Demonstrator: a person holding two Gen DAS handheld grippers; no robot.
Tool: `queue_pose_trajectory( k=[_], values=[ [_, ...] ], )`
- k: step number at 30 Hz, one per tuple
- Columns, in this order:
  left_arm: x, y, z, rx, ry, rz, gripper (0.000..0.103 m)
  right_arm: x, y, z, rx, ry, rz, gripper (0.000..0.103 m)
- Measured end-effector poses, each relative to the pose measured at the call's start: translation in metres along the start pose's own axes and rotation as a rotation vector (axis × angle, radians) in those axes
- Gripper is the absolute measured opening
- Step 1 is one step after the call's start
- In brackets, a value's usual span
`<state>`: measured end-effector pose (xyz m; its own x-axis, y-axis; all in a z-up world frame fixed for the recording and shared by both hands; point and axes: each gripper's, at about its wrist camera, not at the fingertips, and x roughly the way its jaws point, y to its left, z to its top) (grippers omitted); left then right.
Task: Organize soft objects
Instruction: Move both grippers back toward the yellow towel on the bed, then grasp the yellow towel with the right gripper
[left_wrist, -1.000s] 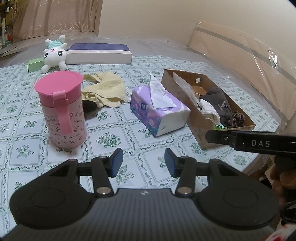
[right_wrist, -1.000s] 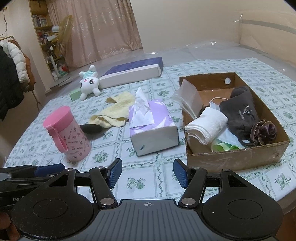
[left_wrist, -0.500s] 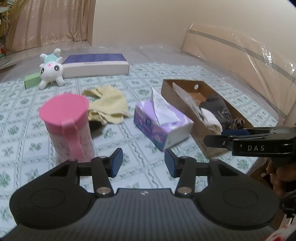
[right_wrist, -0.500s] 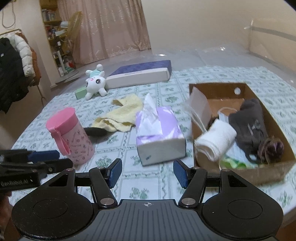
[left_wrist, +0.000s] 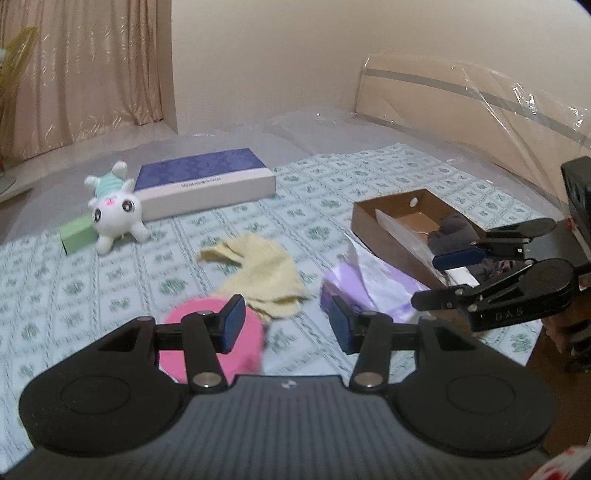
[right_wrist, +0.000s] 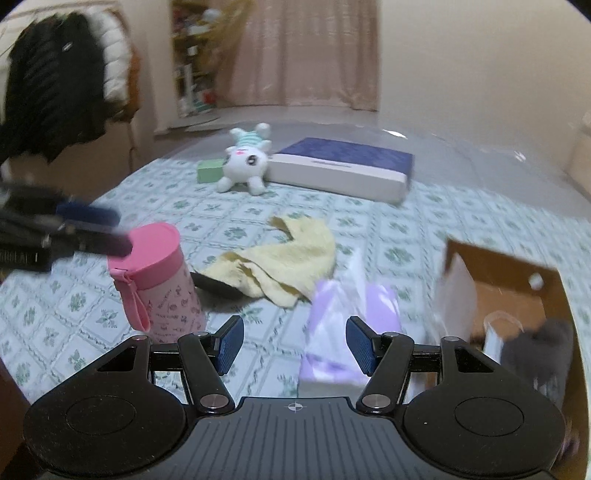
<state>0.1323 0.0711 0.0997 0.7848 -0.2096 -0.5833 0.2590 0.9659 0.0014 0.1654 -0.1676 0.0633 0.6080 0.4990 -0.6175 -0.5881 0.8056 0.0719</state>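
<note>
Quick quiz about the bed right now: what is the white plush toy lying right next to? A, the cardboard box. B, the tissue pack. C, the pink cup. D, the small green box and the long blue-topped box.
D: the white plush toy lies between the small green box and the long blue-topped box, far from everything else.

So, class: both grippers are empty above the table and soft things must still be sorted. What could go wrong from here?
1. The pink cup stands upright right below the left gripper; a low sweep could tip it.
2. The yellow cloth lies partly over a dark object, which could get dragged along.
3. The cardboard box already holds several items, so the plush toy might not fit.
</note>
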Motion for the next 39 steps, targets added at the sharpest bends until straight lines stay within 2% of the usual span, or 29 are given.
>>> queue_pose_trajectory(
  k=[8, 15, 17, 23, 26, 33, 35, 39],
  values=[
    [0.022, 0.068, 0.028, 0.010, 0.037, -0.012, 0.047, 0.048, 0.007, 0.040, -0.188, 0.039, 0.040, 0.061],
    [0.057, 0.130, 0.028, 0.016, 0.109, 0.003, 0.048, 0.103, 0.015, 0.070, -0.391, 0.106, 0.103, 0.061],
    [0.069, 0.146, 0.025, 0.022, 0.129, 0.013, 0.048, 0.121, 0.019, 0.075, -0.460, 0.141, 0.146, 0.061],
    [0.102, 0.181, 0.013, 0.020, 0.180, 0.018, 0.048, 0.173, 0.042, 0.061, -0.726, 0.261, 0.278, 0.061],
    [0.118, 0.194, 0.005, 0.014, 0.197, 0.003, 0.048, 0.202, 0.051, 0.050, -0.827, 0.317, 0.317, 0.061],
    [0.145, 0.209, -0.007, 0.009, 0.211, -0.043, 0.049, 0.256, 0.055, 0.046, -0.892, 0.382, 0.409, 0.061],
    [0.151, 0.212, -0.010, 0.014, 0.213, -0.062, 0.049, 0.269, 0.056, 0.050, -0.890, 0.380, 0.409, 0.061],
    [0.163, 0.217, -0.012, 0.028, 0.212, -0.101, 0.050, 0.290, 0.050, 0.066, -0.856, 0.327, 0.352, 0.061]
  ],
)
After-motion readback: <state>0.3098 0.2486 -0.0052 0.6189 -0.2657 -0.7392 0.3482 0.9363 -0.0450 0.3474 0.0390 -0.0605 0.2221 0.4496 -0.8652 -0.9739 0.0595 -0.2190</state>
